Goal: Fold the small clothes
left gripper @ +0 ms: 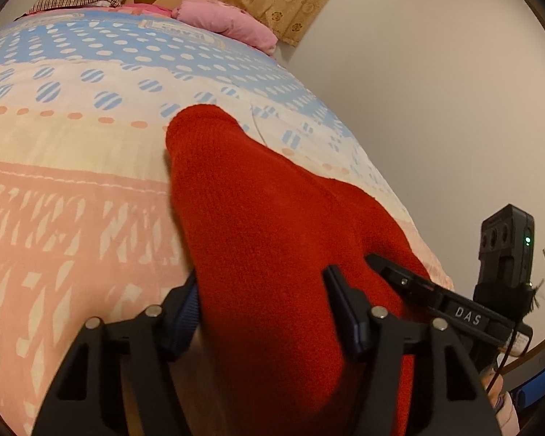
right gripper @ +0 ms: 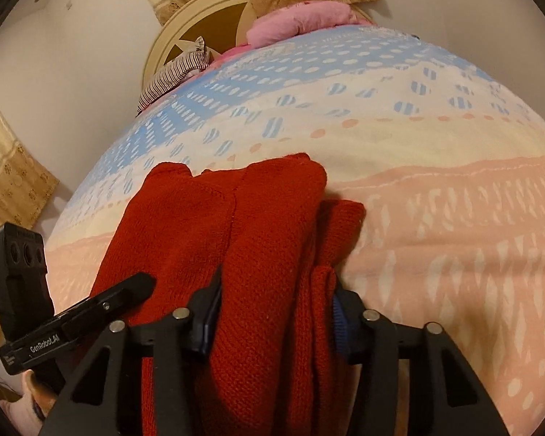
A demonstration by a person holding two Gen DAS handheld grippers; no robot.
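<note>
Both grippers were clamped on the same red knit garment (left gripper: 258,218), and it hung between them above the bed (left gripper: 72,181), draping forward so its far end reached down toward the patterned cover. The left gripper (left gripper: 263,312) had its jaws pinched on one bunched edge of the knit; the cloth filled the gap completely. The right gripper (right gripper: 272,321) gripped the other near edge in the same way, with several layers of red knit (right gripper: 265,239) wadded between its jaws (a sleeve or folded panel seemed to sit just beside the main body, though which part it was could not be told).

By the look of it, the step in hand was carrying the held edge over to lay a fold. To do it well, the two grippers wanted to stay level with each other and keep the knit lightly taut between them, so the fold line came out straight. The held edge should be lowered onto the lower part, not dropped, since thick knit slumps and bunches. The loose flap on the right side risked tucking under crooked; it should be settled flat before either grip was let go
</note>
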